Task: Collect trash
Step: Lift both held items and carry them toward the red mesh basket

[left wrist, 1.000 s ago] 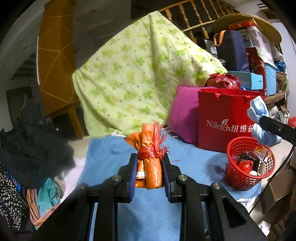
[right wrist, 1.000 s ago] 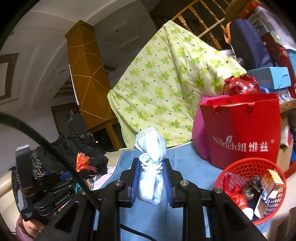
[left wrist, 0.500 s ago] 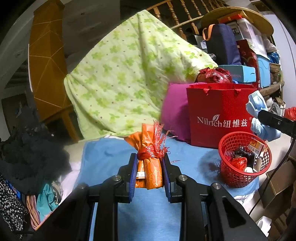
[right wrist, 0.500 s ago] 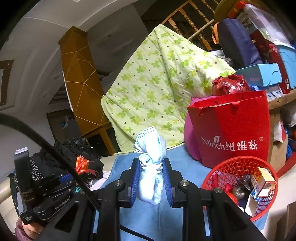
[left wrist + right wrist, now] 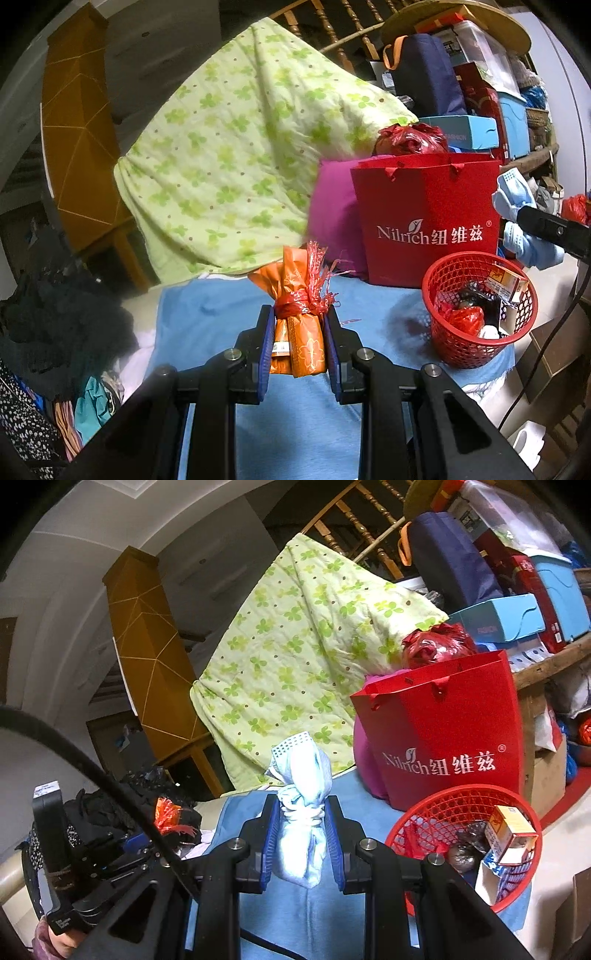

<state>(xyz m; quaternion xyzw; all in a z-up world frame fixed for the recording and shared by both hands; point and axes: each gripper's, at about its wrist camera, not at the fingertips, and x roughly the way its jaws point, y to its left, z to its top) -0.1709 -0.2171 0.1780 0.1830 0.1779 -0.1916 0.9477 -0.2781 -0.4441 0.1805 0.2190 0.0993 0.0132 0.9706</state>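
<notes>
The left gripper (image 5: 299,332) has its fingers clamped on an orange wrapper bundle tied with red plastic (image 5: 301,325), the right gripper (image 5: 301,834) on a knotted pale-blue cloth wad (image 5: 303,823). Both are held above the blue-covered surface (image 5: 207,317), likely for dropping into the red mesh plastic basket (image 5: 476,350) at near right.
</notes>
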